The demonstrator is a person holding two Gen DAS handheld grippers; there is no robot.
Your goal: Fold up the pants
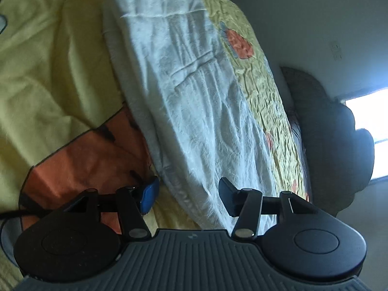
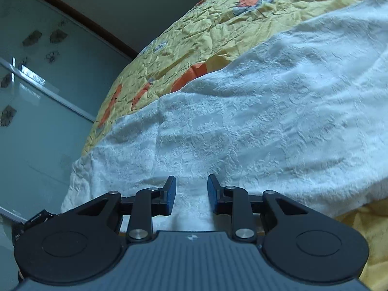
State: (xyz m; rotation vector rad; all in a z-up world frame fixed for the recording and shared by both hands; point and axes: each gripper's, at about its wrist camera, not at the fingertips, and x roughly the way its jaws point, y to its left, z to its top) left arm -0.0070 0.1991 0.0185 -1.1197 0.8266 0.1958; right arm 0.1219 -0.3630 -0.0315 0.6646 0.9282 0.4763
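While the white pants (image 1: 184,101) lie stretched across the bed (image 1: 48,60), they show as a long, pale band of crinkled, textured cloth, running from the near edge toward the far end in the left wrist view, with a straight hem or seam line visible near the far end and soft creases along the length. From the right wrist view the same pants (image 2: 254,126) fill the middle of the scene as a wide white strip with a raised, embossed-looking weave, their left end draping toward the edge of the bed. Beneath them lies a yellow bedspread (image 2: 194,36) with orange patches, heavily wrinkled. The left gripper (image 1: 188,196) hovers at the near end of the pants with its fingers (image 1: 149,195) wide apart, nothing between them; the left finger sits over the bedspread just beside the cloth, the right one over the white fabric. The right gripper (image 2: 191,194) has its fingers (image 2: 169,194) apart with a narrower gap, white fabric showing between them; whether they touch it cannot be told. A dark cushion (image 1: 327,133) lies to the right of the bed, and a glass door (image 2: 36,97) with leaf shapes stands to the left. A small black item at the lower left of the right wrist view carries writing too small to read.
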